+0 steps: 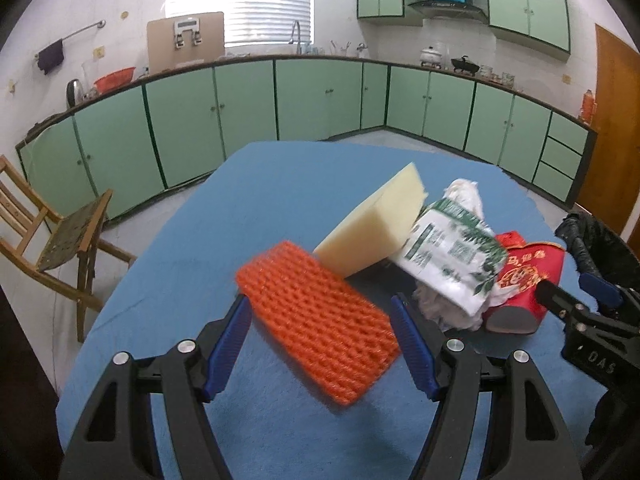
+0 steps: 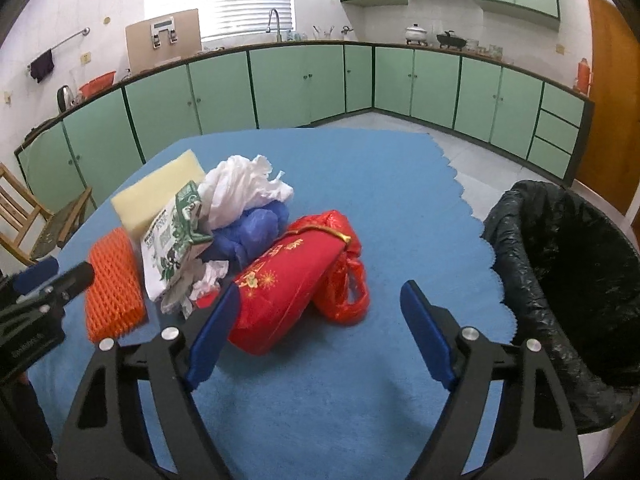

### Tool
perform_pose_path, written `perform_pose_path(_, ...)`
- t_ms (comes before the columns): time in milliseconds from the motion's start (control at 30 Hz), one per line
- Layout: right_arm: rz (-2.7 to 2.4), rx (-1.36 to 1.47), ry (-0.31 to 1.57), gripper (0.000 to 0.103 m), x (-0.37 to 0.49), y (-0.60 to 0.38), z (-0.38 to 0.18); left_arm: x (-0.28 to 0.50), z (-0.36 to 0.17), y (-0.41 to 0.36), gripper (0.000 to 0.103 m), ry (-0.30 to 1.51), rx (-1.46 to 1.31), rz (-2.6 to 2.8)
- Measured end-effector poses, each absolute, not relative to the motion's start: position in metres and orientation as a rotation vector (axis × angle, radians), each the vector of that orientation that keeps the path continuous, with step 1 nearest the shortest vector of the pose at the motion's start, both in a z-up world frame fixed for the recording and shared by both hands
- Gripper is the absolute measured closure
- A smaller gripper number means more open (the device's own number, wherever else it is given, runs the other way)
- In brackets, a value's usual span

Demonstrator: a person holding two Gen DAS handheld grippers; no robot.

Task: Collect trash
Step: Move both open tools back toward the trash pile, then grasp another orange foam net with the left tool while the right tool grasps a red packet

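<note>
- Writing: the red fabric-look pouch with gold printing bears gold Chinese characters and a round gold emblem, too small to read with confidence; the white plastic packet with green leaf print carries green text blocks that are blurred. On the side of the right gripper's body, in the left wrist view, the letters "OAS" can be made out.
- The left gripper has its blue-padded fingers wide apart, one on each side of the orange honeycomb-mesh foam pad. The pad looks motion-blurred; whether either finger touches it cannot be told.
- The right gripper also stands wide open, holding nothing; its left finger is just beside the near end of the red pouch, contact unclear.
- Both grippers point forward and slightly down over the blue cloth-covered table, side by side, the left one near the table's left edge.
- The trash lies heaped in the middle of the table: the pale yellow foam block tilted against the packet, crumpled white paper or plastic, a crumpled blue plastic bag, and a red plastic carrier bag against the pouch.
- A bin lined with a black plastic bag stands at the table's right edge, beside the right gripper.
</note>
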State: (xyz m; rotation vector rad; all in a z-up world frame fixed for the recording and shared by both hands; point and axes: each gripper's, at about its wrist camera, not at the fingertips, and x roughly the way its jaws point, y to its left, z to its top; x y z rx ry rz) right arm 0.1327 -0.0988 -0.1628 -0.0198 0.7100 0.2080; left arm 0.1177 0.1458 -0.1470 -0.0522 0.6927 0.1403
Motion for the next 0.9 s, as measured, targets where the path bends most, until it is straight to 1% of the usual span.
perform_pose_path(67,0.219,-0.031,0.706,0.024,0.133,-0.096,-0.163,0.119,-0.15,0.148,0.033,0.705,-0.054,0.15)
perform_pose_path(133,0.242,-0.044,0.699,0.029,0.132,-0.092,-0.163,0.121,-0.155,0.151,0.033,0.727,-0.067,0.148)
perform_pose_path(233,0.264,-0.051,0.695,0.033,0.13,-0.089,-0.162,0.126,-0.164,0.154,0.033,0.771,-0.1,0.127)
perform_pose_path(400,0.273,-0.041,0.701,0.034,0.131,-0.093,-0.16,0.137,-0.181,0.155,0.034,0.856,-0.161,0.075)
perform_pose_path(433,0.272,-0.041,0.702,0.034,0.132,-0.094,-0.16,0.138,-0.182,0.156,0.039,0.858,-0.169,0.069)
perform_pose_path(467,0.271,-0.041,0.703,0.034,0.132,-0.094,-0.16,0.138,-0.181,0.155,0.047,0.848,-0.171,0.061)
perform_pose_path(500,0.271,-0.042,0.703,0.034,0.132,-0.094,-0.16,0.138,-0.181,0.154,0.061,0.847,-0.17,0.053)
perform_pose_path(533,0.272,-0.044,0.704,0.035,0.132,-0.094,-0.159,0.139,-0.18,0.153,0.079,0.848,-0.169,0.041)
perform_pose_path(600,0.274,-0.046,0.706,0.036,0.133,-0.094,-0.158,0.138,-0.179,0.151,0.089,0.845,-0.172,0.028)
perform_pose_path(633,0.278,-0.044,0.709,0.038,0.133,-0.093,-0.157,0.137,-0.177,0.15,0.091,0.836,-0.165,0.036)
perform_pose_path(900,0.287,-0.032,0.709,0.039,0.129,-0.091,-0.146,0.117,-0.145,0.15,0.092,0.701,-0.123,0.122)
